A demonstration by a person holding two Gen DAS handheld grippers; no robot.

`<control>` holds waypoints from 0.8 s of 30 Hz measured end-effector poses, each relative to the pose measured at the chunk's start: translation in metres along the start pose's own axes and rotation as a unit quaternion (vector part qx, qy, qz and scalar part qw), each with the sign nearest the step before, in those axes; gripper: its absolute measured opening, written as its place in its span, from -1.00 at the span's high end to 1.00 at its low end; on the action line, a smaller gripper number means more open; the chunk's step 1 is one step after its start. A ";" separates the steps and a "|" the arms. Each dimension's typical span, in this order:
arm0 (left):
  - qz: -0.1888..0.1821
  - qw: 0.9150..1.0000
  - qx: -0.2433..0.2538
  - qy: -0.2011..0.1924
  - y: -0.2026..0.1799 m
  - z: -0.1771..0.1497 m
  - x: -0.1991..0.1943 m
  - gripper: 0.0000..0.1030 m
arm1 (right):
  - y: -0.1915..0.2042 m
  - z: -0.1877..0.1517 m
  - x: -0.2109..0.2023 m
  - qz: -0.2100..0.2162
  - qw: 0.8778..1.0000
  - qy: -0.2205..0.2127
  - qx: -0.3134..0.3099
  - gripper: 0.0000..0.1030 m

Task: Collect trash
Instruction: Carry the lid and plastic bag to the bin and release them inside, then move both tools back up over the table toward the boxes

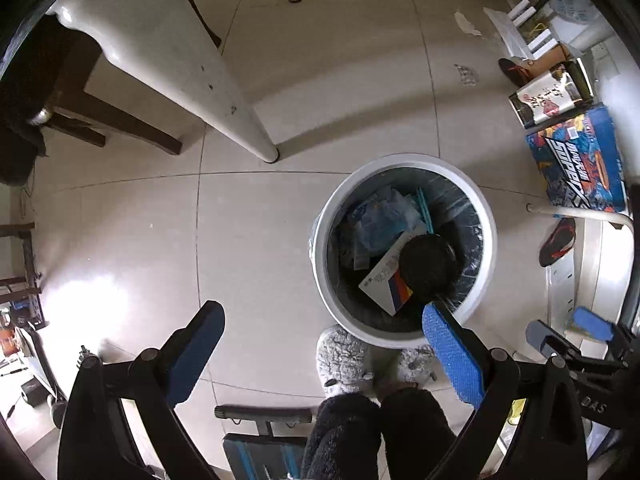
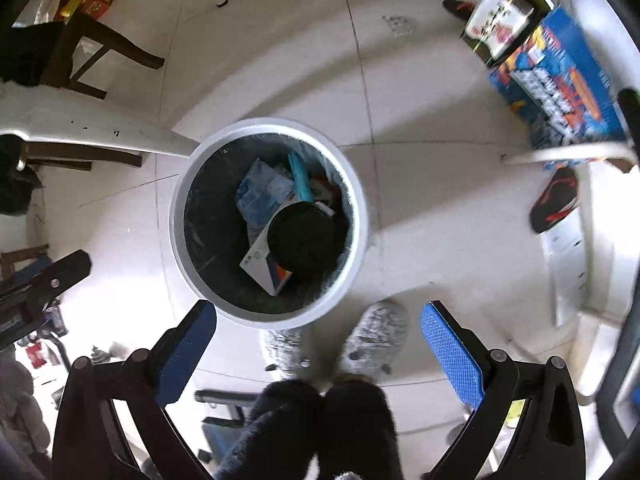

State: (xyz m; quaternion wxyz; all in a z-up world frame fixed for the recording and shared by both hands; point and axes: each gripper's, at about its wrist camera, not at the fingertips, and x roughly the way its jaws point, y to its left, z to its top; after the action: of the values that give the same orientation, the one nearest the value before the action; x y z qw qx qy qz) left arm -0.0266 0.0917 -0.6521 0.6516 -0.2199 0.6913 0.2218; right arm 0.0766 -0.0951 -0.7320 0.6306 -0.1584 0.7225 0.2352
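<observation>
Trash bin [image 1: 404,164], white, round, dark liner, stands on tiled floor [image 1: 132,240] just right of a white table leg [image 1: 224,96]. Left wrist view: left gripper [image 1: 320,344] spread wide, nothing between the fingers; bin sits ahead and right, its near rim partly behind the right blue pad [image 1: 452,352]. Inside: white box [image 1: 384,284] with a black round item [image 1: 428,264] on top, blue plastic wrap [image 1: 380,220] farther in. Grey fuzzy slippers [image 1: 340,360] just near of the bin. Blue toy box [image 1: 580,160] far right. Right wrist view: right gripper [image 2: 320,336] also splayed, empty; bin [image 2: 176,220] ahead and slightly left, near rim touching the tip line of the left pad [image 2: 188,348]. Same white box [image 2: 260,264], black round item [image 2: 300,240], blue wrap [image 2: 260,192] inside. Slippers [image 2: 376,332] between the fingers, near side of the bin. Blue toy box [image 2: 560,80] far right, blurred. Red-black sandal [image 2: 556,200] right.
</observation>
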 end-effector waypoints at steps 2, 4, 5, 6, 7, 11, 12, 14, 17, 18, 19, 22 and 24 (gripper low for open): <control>0.000 1.000 0.001 -0.002 -0.003 -0.004 -0.012 -0.97 | 0.002 -0.003 -0.016 -0.007 1.000 -0.008 -0.003 -1.00; 0.000 1.000 0.004 -0.005 -0.005 -0.009 -0.029 -0.97 | 0.003 -0.007 -0.035 -0.014 1.000 -0.016 -0.006 -1.00; 0.000 1.000 0.005 -0.006 -0.005 -0.011 -0.035 -0.97 | 0.003 -0.010 -0.044 -0.018 1.000 -0.021 -0.008 -1.00; -0.001 1.000 0.006 -0.008 -0.006 -0.013 -0.043 -0.97 | 0.004 -0.013 -0.053 -0.020 0.999 -0.024 -0.009 -1.00; -0.001 1.000 0.007 -0.011 -0.006 -0.017 -0.053 -0.97 | 0.005 -0.015 -0.060 -0.021 0.999 -0.027 -0.010 -1.00; -0.004 1.000 0.004 -0.017 -0.009 -0.029 -0.089 -0.97 | 0.009 -0.028 -0.106 -0.027 0.999 -0.041 -0.012 -1.00; -0.006 1.000 0.005 -0.018 -0.010 -0.032 -0.096 -0.97 | 0.009 -0.031 -0.118 -0.029 0.998 -0.045 -0.012 -1.00; -0.011 1.000 0.006 -0.019 -0.011 -0.038 -0.117 -0.97 | 0.013 -0.038 -0.141 -0.030 0.998 -0.050 -0.012 -1.00; -0.017 0.999 0.010 -0.025 -0.013 -0.048 -0.150 -0.97 | 0.018 -0.051 -0.184 -0.030 0.998 -0.058 -0.010 -1.00; -0.018 0.999 0.010 -0.028 -0.013 -0.051 -0.160 -0.97 | 0.020 -0.054 -0.197 -0.030 0.998 -0.061 -0.008 -1.00; -0.021 0.999 0.012 -0.031 -0.013 -0.055 -0.175 -0.97 | 0.021 -0.058 -0.207 -0.030 0.997 -0.064 -0.007 -1.00; -0.024 0.999 0.017 -0.040 -0.011 -0.064 -0.211 -0.97 | 0.028 -0.070 -0.248 -0.029 0.997 -0.073 -0.005 -1.00; -0.025 0.998 0.019 -0.049 -0.010 -0.069 -0.234 -0.97 | 0.032 -0.078 -0.275 -0.030 0.996 -0.078 -0.004 -1.00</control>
State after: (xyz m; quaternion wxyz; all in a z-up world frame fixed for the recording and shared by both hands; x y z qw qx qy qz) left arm -0.0632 0.0459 -0.4152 0.6940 -0.2137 0.6571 0.2024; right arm 0.0368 -0.1285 -0.4494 0.6912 -0.1639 0.6648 0.2311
